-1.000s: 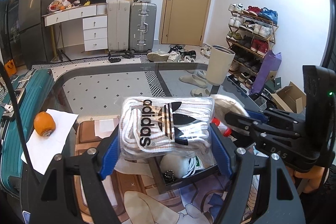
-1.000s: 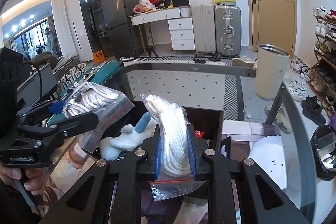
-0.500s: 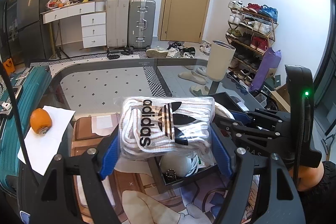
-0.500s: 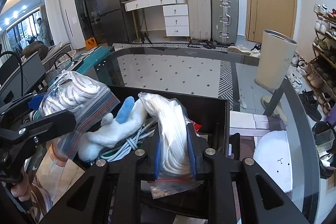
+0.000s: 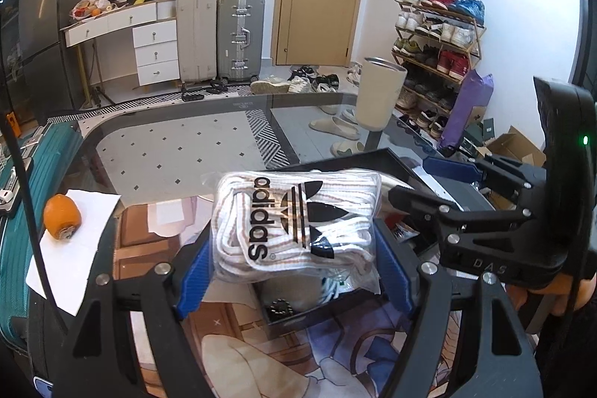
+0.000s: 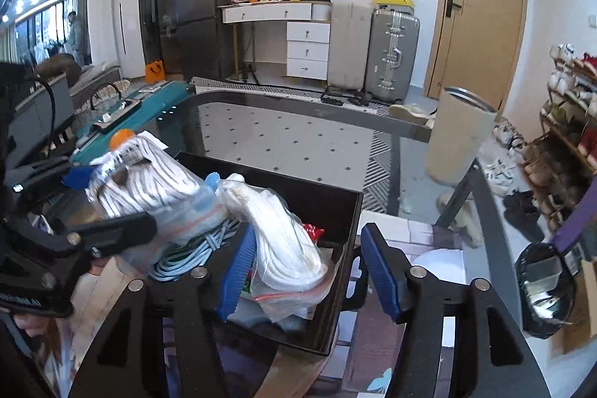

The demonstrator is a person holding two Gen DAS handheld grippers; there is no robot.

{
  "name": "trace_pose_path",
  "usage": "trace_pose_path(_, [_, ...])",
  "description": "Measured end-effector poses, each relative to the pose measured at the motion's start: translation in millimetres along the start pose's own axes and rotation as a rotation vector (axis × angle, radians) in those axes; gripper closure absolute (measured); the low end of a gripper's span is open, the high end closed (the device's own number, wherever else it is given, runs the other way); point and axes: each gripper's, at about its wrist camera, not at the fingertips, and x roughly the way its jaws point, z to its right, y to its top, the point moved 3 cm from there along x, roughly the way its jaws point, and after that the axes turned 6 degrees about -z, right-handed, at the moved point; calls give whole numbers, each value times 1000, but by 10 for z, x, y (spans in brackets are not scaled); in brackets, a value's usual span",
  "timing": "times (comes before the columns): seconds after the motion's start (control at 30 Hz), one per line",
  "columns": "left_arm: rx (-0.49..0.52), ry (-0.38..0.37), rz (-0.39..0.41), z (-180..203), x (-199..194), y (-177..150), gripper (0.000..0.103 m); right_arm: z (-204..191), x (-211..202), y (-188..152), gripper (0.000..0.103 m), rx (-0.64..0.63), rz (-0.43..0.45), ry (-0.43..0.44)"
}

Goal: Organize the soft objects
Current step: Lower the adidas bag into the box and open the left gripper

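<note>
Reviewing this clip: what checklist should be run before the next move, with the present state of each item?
1. Left tool grips the adidas sock bag between both pads: ok.
2. Right tool jaws opening, white sock bag touches only the left pad: ok.
3. White sock bag rests inside the black box: ok.
4. Free room in the box for the adidas bag: cannot tell.
5. Adidas bag sealed: cannot tell.
6. Right tool is out of the left tool's path to the box: not ok.
</note>
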Motion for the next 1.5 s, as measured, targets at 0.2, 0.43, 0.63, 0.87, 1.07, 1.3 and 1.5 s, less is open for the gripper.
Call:
trace_pose_path(0.2, [47, 11, -24, 137, 121, -5, 26, 53, -7, -53, 42, 12, 3, -2])
trace_pose_path(0.43, [72, 19, -34, 212, 239, 32, 25, 129, -85, -96, 41, 23, 13, -11])
trace_pose_path(0.63, [95, 56, -28, 245, 326, 11, 25, 181, -104, -139, 40, 33, 7, -13])
trace_pose_path(0.87, [115, 69, -37, 263, 387, -34, 25, 186, -104, -151, 39, 34, -1, -9])
trace_pose_path(1.07, [149, 41, -60, 258, 350, -63, 25, 156, -132, -169, 38, 38, -6, 11])
trace_pose_path(1.3, [143, 31, -72, 232, 261, -86, 19, 65, -236, -227, 32, 25, -4, 33])
trace_pose_path(1.5, [97, -10, -76, 256, 134, -116, 7, 30, -462, -286, 19, 17, 34, 29])
